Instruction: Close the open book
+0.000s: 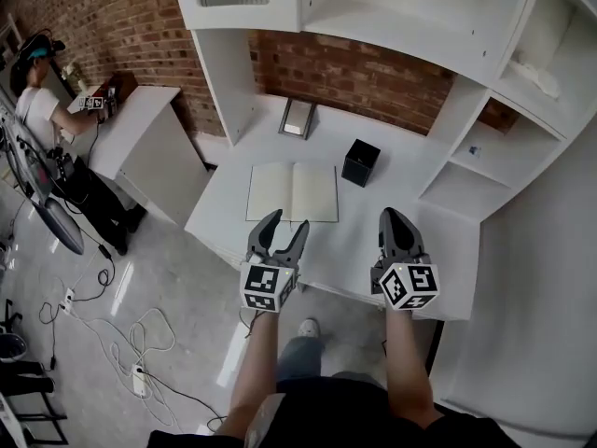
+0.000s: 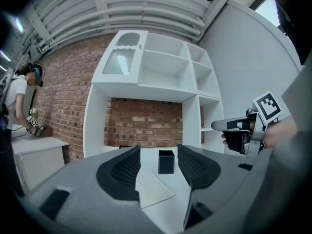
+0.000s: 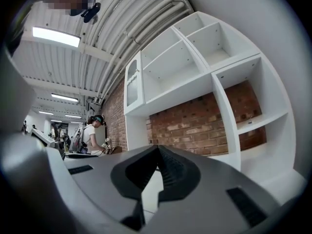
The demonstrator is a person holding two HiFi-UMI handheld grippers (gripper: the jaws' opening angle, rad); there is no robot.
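Observation:
The open book (image 1: pixel 292 192) lies flat on the white desk (image 1: pixel 350 250), blank cream pages up. My left gripper (image 1: pixel 286 222) is open and hovers at the book's near edge, just above its middle. In the left gripper view the jaws of the left gripper (image 2: pixel 157 167) stand apart, with a corner of the book (image 2: pixel 153 186) low between them. My right gripper (image 1: pixel 393 217) is shut, to the right of the book and apart from it. In its own view the right gripper (image 3: pixel 157 152) holds nothing and the book is not seen.
A black box (image 1: pixel 361 162) (image 2: pixel 166 162) stands just right of the book's far corner. A small frame (image 1: pixel 298 119) leans at the back by the brick wall. White shelves (image 1: pixel 504 129) rise on the right. A person (image 1: pixel 37 110) works at another desk on the left; cables (image 1: pixel 103 315) lie on the floor.

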